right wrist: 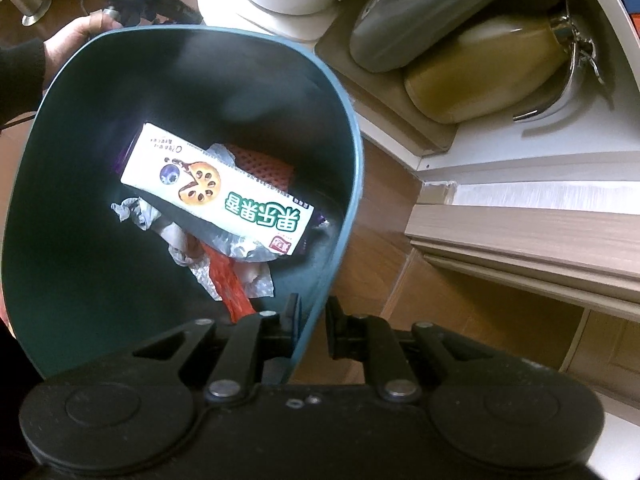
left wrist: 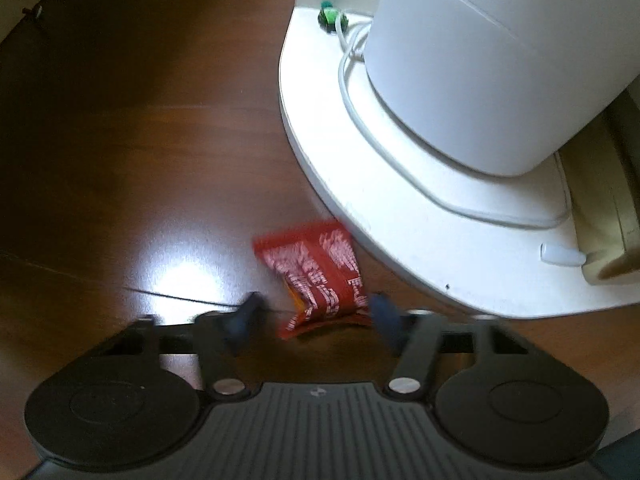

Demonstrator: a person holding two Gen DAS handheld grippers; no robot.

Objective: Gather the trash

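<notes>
In the left wrist view, the left gripper (left wrist: 316, 316) hangs low over a dark wooden floor (left wrist: 120, 140) with its 2 blue-tipped fingers (left wrist: 246, 312) spread wide apart, and a red wrapper (left wrist: 316, 280) printed with white lettering lies between them, its lower edge curled up and blurred; the fingers stand to either side of it with gaps, so they grip nothing. Toward 1 o'clock from the wrapper sits a white round base (left wrist: 400, 208) carrying a tall white cylindrical appliance (left wrist: 480, 60), with a white cable (left wrist: 352, 92) looping across the base from a small green plug (left wrist: 329, 16) at about 12 o'clock. The wrapper's upper right corner lies just beside the rim of that base. A bright glare patch on the floor lies at 9 o'clock from the wrapper. In the right wrist view, the right gripper (right wrist: 310, 328) is clamped on the rim of a teal bin (right wrist: 80, 280), 1 finger inside the wall and 1 outside. Within the bin lie a white snack box (right wrist: 216, 192) with green characters, crumpled white paper (right wrist: 176, 240), a red strip (right wrist: 232, 292) at 6 o'clock of the box and red mesh (right wrist: 264, 164) at its 1 o'clock. A grey case (right wrist: 432, 8) and a tan bag (right wrist: 480, 72) rest on a shelf at 2 o'clock of the bin.
</notes>
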